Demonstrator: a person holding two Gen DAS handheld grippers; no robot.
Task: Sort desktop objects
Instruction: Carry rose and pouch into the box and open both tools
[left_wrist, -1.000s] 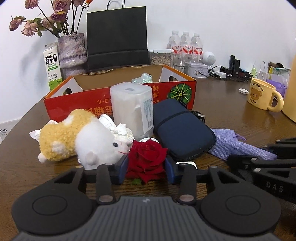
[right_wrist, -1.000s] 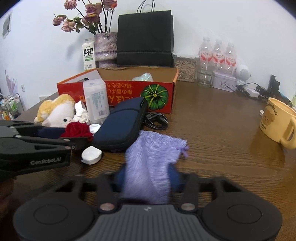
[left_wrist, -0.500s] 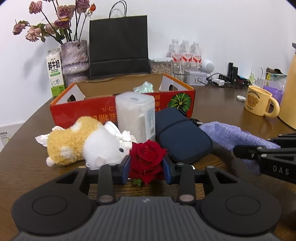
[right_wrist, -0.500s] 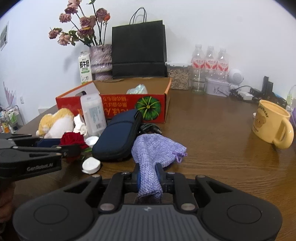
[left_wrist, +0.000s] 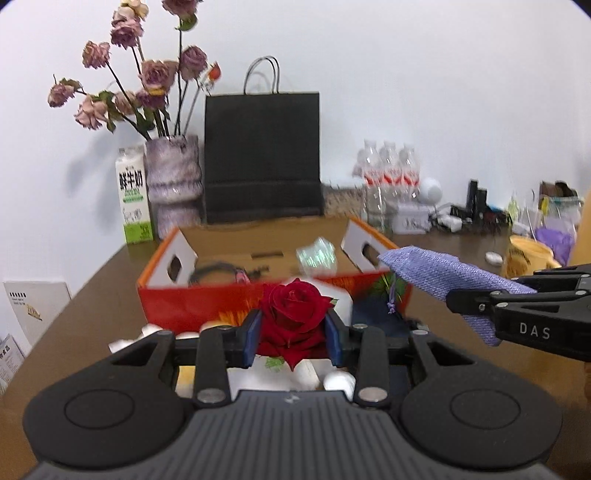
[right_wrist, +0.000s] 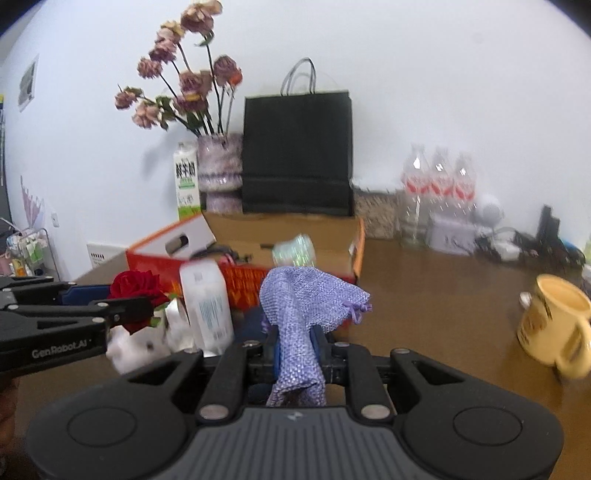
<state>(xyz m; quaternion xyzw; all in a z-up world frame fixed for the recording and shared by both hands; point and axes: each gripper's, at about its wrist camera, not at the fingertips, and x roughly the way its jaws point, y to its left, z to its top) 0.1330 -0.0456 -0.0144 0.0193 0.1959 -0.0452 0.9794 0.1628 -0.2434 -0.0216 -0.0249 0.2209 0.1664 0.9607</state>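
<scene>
Lettering "DAS" marks the right gripper (left_wrist: 476, 306) clamping the purple pouch (left_wrist: 439, 275).

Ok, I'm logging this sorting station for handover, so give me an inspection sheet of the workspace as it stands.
Surface: brown wooden table.
Job's things: red rose, purple pouch, both held; red cardboard box open.
Clutter: white container, plush toy, yellow mug.
Grippers: left tool shut on the rose; right tool shut on the pouch.
Cables: dark cable inside the box.
Surroundings: black paper bag, vase of dried flowers, milk carton, water bottles.
</scene>
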